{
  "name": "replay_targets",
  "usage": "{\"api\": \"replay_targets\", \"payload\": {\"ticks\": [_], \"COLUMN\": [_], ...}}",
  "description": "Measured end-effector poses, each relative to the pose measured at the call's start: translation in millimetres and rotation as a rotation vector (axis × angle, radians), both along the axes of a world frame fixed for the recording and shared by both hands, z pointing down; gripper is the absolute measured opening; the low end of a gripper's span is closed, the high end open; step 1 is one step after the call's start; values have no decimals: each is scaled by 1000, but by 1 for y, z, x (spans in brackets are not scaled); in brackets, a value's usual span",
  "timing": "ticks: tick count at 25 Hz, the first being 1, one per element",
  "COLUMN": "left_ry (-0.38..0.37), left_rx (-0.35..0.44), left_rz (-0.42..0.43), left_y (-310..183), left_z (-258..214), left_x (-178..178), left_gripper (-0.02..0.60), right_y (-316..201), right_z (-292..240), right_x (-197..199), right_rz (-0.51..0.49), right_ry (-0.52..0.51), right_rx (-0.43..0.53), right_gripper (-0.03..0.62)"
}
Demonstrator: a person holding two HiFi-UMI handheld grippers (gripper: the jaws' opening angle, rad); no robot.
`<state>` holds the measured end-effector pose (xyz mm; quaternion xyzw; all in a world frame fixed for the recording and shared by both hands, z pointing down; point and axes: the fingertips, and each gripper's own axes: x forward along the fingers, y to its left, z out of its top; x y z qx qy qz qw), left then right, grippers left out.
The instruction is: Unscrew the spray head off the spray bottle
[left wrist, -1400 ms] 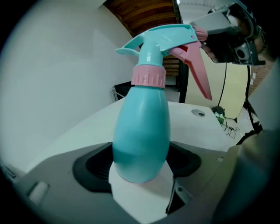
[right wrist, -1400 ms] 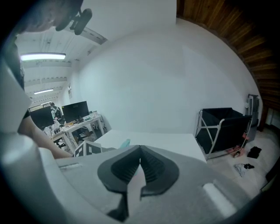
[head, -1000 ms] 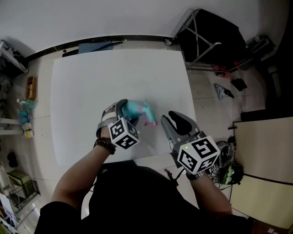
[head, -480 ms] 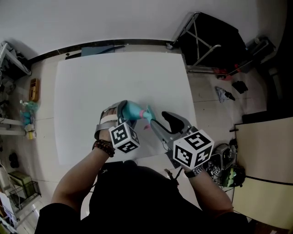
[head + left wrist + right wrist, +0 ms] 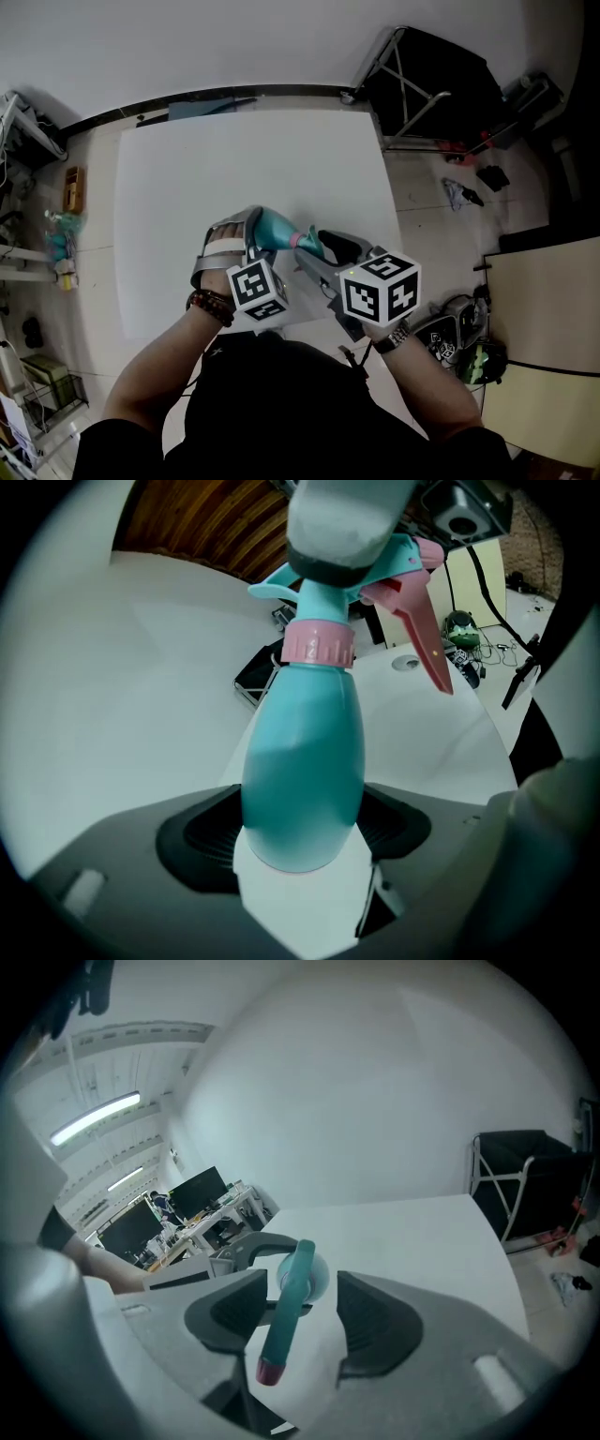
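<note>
A teal spray bottle (image 5: 273,228) with a pink collar (image 5: 298,239) is held above the white table (image 5: 234,150). My left gripper (image 5: 258,230) is shut on its body (image 5: 305,761), and the neck points right. In the left gripper view the pink collar (image 5: 319,647) and pink trigger (image 5: 427,635) show beyond the jaws. My right gripper (image 5: 319,251) straddles the teal spray head (image 5: 286,1316). Its jaws have just been opening. The head lies between them with a gap at the right pad (image 5: 375,1321). The pink nozzle tip (image 5: 270,1370) points back toward the camera.
A black folding stand (image 5: 427,75) is beyond the table's far right corner. Small items litter the floor (image 5: 464,187) on the right. Shelves with clutter (image 5: 52,234) line the left side. The table's near edge (image 5: 300,322) runs just under both grippers.
My right gripper has moved left and its wider jaws now stand around the spray head. The left gripper rolled a little and lifted the bottle slightly.
</note>
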<state>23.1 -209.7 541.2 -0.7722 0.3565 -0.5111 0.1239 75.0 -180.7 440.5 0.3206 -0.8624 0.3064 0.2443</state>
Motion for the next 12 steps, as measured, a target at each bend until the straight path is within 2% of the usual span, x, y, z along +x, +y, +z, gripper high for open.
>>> {"api": "replay_targets", "payload": {"ticks": [7, 12], "left_ry": [-97, -135], "left_rx": [51, 91], "left_rz": [42, 60], "left_y": [-1, -3], "left_z": [-8, -15], "left_x": [-2, -2], "left_gripper": [403, 403], "right_y": [-1, 0], "right_z": [6, 11], "right_x": [-10, -9], "right_rz": [9, 20], "right_ry": [-90, -102], "right_rx": [-113, -140], "right_gripper": [213, 210]}}
